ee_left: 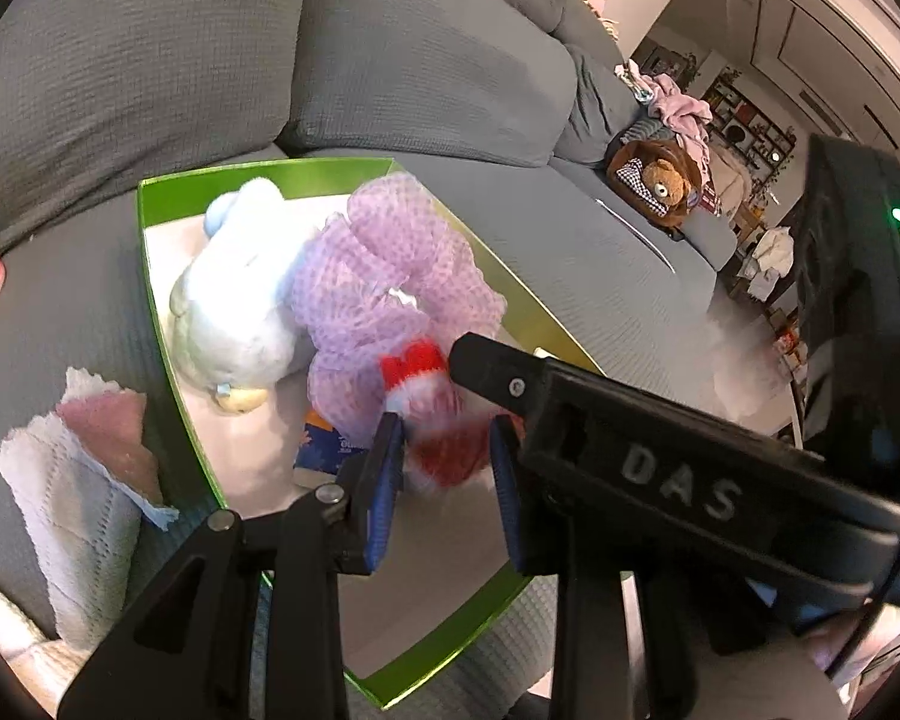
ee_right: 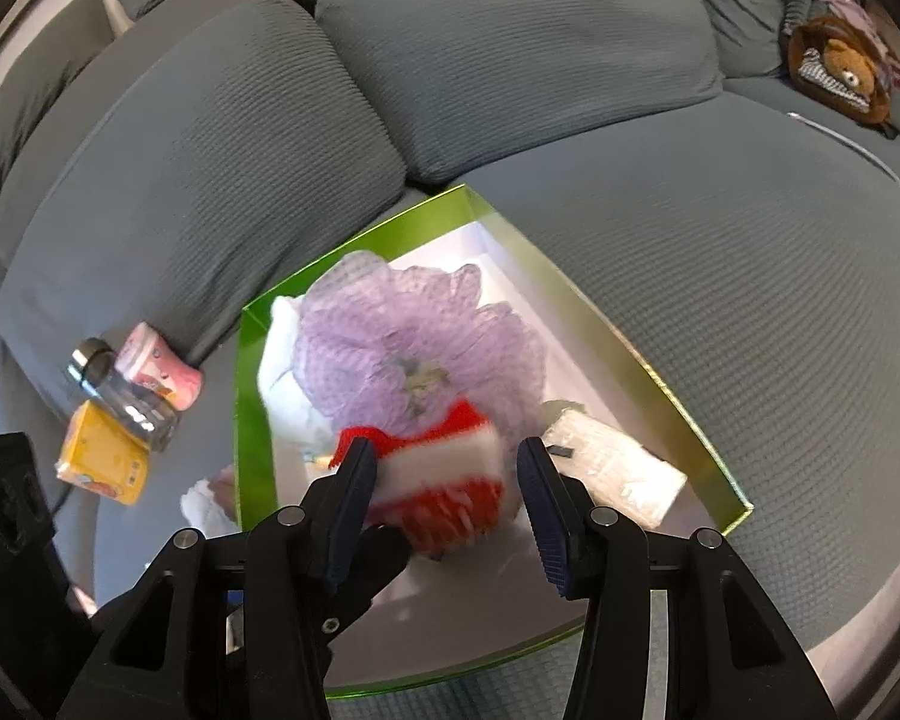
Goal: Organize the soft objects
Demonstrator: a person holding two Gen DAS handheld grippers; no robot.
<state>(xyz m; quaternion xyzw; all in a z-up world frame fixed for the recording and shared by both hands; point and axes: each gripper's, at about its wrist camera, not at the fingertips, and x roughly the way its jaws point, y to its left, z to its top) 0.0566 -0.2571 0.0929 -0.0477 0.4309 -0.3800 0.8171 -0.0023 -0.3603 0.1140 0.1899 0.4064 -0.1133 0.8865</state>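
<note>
A green box (ee_left: 150, 252) with a white floor sits on the grey sofa. In it lie a pale blue plush toy (ee_left: 234, 300), a purple mesh bath pouf (ee_left: 384, 276) and a red-and-white knitted item (ee_left: 438, 420). My left gripper (ee_left: 447, 450) has its blue pads on either side of the knitted item, which is blurred. My right gripper (ee_right: 444, 474) is open above the box (ee_right: 252, 396), with the knitted item (ee_right: 444, 480) between its fingers and the pouf (ee_right: 414, 348) just beyond. The right gripper's body (ee_left: 660, 462) crosses the left wrist view.
A folded white and pink cloth (ee_left: 84, 468) lies left of the box. A pink bottle (ee_right: 162, 369), a clear jar (ee_right: 120, 396) and a yellow packet (ee_right: 105, 462) lie on the seat. A clear plastic packet (ee_right: 612, 468) is in the box. A brown teddy bag (ee_right: 840, 69) sits far right.
</note>
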